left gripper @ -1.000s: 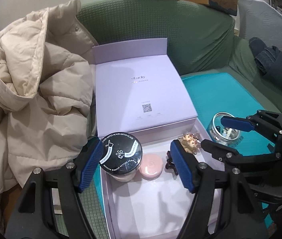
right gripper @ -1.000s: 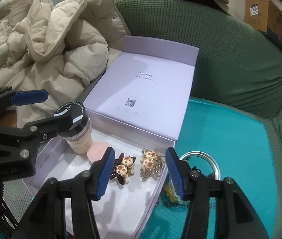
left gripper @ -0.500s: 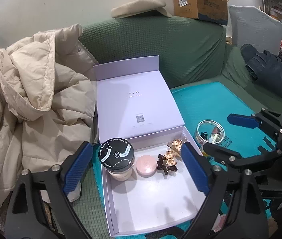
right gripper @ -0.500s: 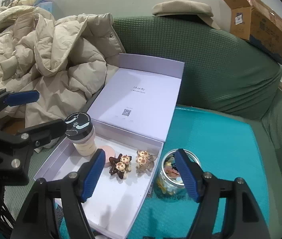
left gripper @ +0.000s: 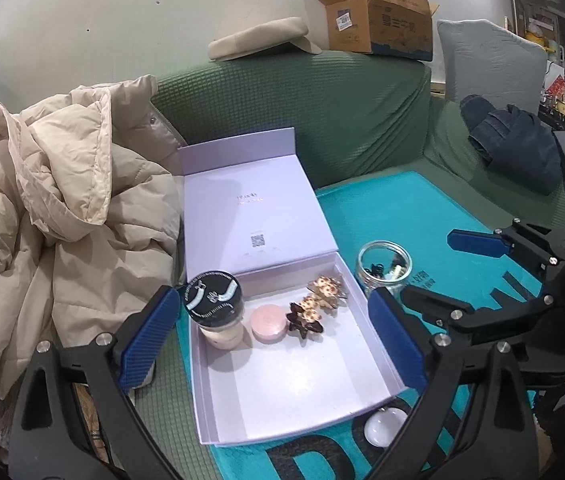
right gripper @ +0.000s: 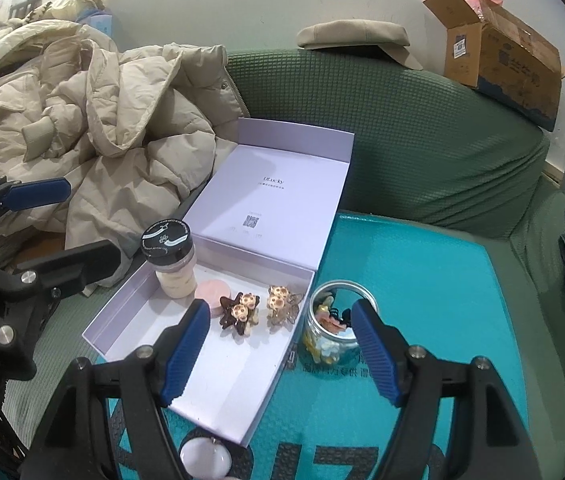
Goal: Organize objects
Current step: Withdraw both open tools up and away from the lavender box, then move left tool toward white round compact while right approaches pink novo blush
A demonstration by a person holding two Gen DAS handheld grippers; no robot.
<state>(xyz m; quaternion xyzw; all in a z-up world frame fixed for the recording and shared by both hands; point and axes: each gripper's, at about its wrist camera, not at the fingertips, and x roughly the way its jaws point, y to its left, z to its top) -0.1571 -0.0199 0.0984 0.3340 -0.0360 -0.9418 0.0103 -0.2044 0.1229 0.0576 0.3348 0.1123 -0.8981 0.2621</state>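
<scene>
While both grippers hang above the sofa, the scene reads so:
Sofa (left gripper: 322,112): green, a beige coat (left gripper: 62,208) heaped at its left end.
Mat (right gripper: 414,280): teal, under the box and jar.
Box (left gripper: 306,364): lilac, lid folded back; inside stand a black-capped bottle (left gripper: 214,308), a pink disc (left gripper: 268,318) and two hair clips (left gripper: 316,306) in a row.
Left gripper (left gripper: 272,338): jaws wide apart, empty.
Right gripper (right gripper: 278,354): jaws wide apart, empty.
Jar (right gripper: 332,328): glass, lidless, just beside the box's right wall.
Lid (right gripper: 204,458): white, round, touching the box's near edge.
</scene>
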